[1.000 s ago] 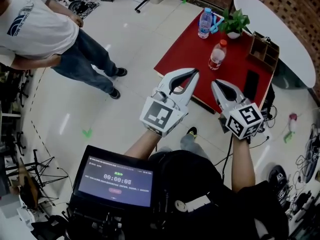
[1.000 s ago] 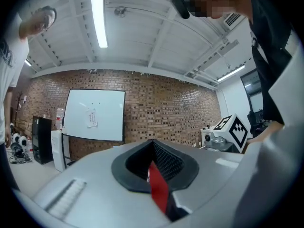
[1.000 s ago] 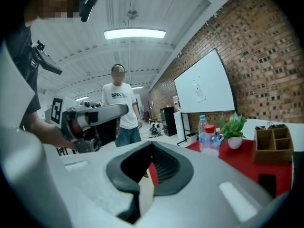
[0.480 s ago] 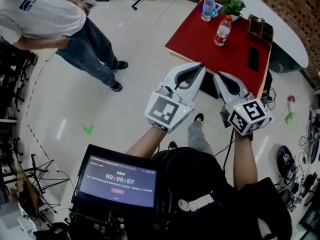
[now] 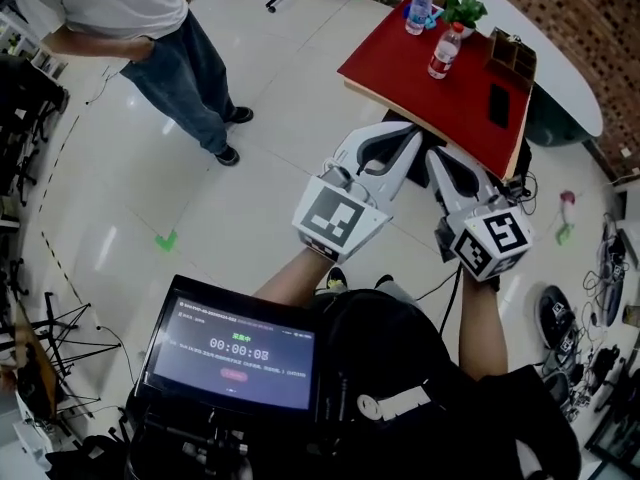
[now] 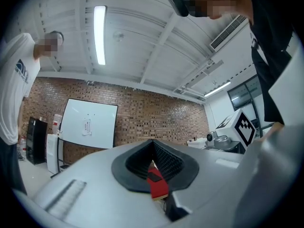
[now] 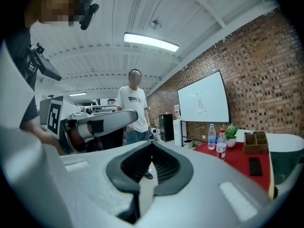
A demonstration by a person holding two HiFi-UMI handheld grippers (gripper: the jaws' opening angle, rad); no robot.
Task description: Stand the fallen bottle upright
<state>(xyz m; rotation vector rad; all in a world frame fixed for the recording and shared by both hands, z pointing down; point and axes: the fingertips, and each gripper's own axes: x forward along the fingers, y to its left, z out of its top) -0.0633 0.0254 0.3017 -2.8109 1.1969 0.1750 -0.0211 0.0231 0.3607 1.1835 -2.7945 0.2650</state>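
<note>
Standing upright on one red table (image 5: 400, 68): two bottles (image 5: 420, 8) (image 5: 444, 51), one plant (image 5: 465, 10).

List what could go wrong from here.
1. Both bottles on the red table, the red-capped bottle and the blue-capped bottle, stand upright. None looks fallen, so grabbing one may tip it.
2. The blue-capped bottle stands close to the plant, so a reaching gripper may bump either.
3. The left gripper and right gripper are shut. Unopened, they would shove a bottle.
</note>
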